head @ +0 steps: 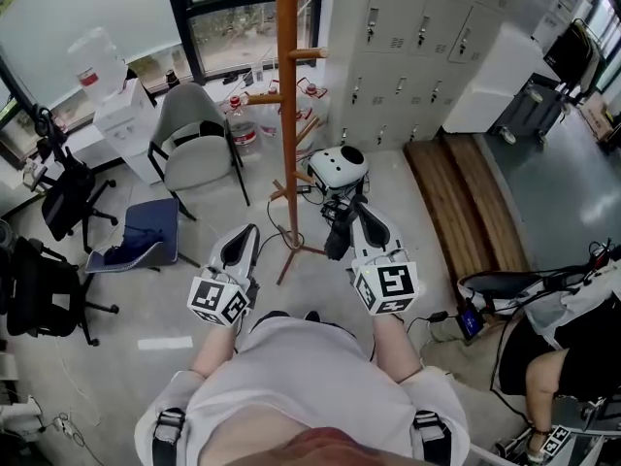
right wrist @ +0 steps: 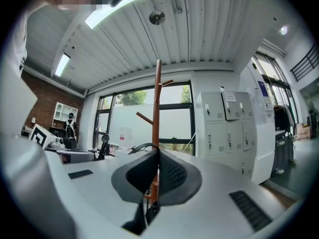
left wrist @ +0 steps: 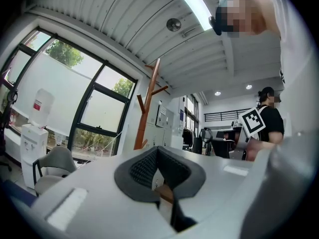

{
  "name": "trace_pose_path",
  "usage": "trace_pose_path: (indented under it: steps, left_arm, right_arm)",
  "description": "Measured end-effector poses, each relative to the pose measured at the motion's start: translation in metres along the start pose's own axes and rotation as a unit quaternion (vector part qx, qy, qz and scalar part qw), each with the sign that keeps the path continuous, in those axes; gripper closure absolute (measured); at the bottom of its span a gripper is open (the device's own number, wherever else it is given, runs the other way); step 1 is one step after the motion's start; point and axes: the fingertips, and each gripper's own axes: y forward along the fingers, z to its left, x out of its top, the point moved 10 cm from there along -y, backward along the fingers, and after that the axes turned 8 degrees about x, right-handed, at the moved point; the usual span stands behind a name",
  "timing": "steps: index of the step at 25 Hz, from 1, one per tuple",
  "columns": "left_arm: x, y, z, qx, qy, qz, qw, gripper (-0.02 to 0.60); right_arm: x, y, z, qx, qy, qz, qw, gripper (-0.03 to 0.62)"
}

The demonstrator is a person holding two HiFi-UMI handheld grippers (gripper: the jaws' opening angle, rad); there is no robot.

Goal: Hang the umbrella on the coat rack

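Observation:
The wooden coat rack point(head: 287, 115) stands on the floor just ahead of me, between the two grippers; its pole also shows in the left gripper view point(left wrist: 145, 113) and the right gripper view point(right wrist: 157, 108). My right gripper point(head: 355, 208) is shut, and a folded black umbrella point(head: 337, 236) hangs from its tip, right of the rack's foot. In the right gripper view point(right wrist: 158, 153) a thin black loop of the umbrella point(right wrist: 139, 147) curves out from the closed jaws. My left gripper point(head: 245, 233) is held left of the rack, jaws shut with nothing in them point(left wrist: 157, 151).
A grey chair point(head: 189, 134) and a blue folded chair point(head: 146, 236) stand left of the rack, with black office chairs point(head: 58, 192) further left. A white rounded device point(head: 338, 166) sits behind the rack's foot. Lockers point(head: 417, 47) and a wooden platform point(head: 466, 202) lie right. A seated person point(head: 572, 328) is at right.

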Motion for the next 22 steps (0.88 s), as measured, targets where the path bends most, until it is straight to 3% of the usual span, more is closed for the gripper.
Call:
trace_pose_path:
  steps: [5,12,22]
  left_arm:
    - [-0.005,0.016,0.028,0.005,-0.004,0.003,1.0000,0.571]
    - [0.006,0.030,0.047,-0.025,0.002,0.008,0.9997,0.571]
    - [0.010,0.040,0.049,-0.049,-0.005,0.013,0.9987,0.571]
  right_arm:
    - [-0.002,0.032,-0.003,0.007,-0.001,-0.003,1.000,0.583]
    - [0.011,0.048,0.005,-0.005,0.000,-0.009,1.000,0.583]
    - [0.061,0.062,-0.007,0.005,-0.044,-0.020,0.999,0.583]
